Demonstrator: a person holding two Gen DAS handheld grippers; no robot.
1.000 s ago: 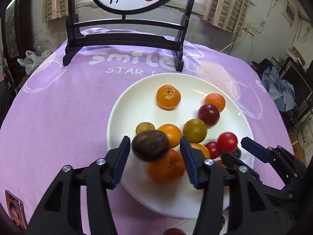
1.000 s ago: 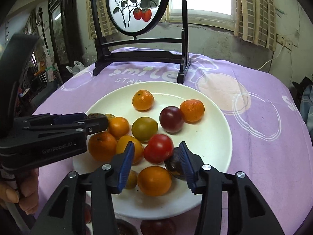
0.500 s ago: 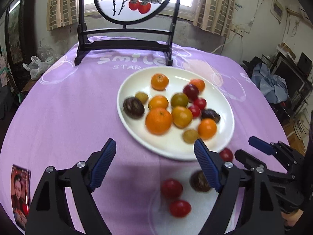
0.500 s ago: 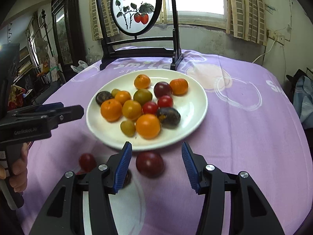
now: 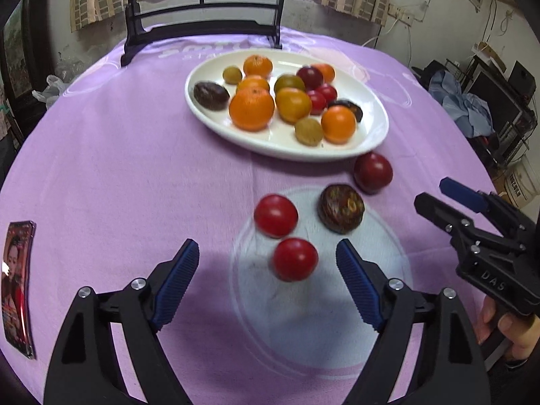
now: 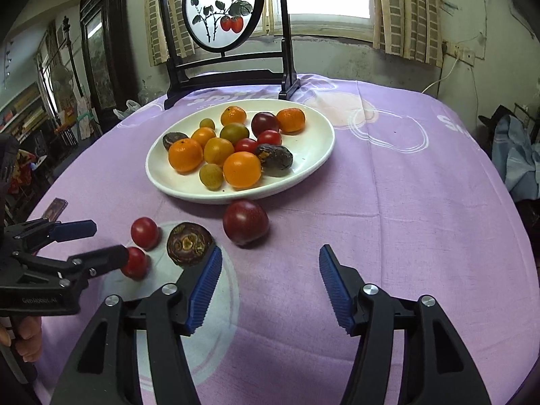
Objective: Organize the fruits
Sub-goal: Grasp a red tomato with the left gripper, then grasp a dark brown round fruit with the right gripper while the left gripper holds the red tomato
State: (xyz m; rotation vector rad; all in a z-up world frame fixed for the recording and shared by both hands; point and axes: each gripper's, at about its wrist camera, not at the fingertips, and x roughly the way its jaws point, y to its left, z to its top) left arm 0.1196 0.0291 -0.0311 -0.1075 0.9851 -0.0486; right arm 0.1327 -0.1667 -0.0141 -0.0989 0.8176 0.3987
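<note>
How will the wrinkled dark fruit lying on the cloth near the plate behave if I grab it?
The wrinkled dark fruit looks round, so a nudge could roll it toward the red tomato. Its shrivelled skin suggests some give; squeeze gently. The rough surface probably grips better than glossy tomatoes.

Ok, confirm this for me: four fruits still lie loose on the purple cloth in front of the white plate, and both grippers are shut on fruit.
Not quite. Four fruits do lie loose by the white plate, but the left gripper and right gripper stand open, holding nothing. The right jaws have just been opening. Both wrist views show it.
</note>
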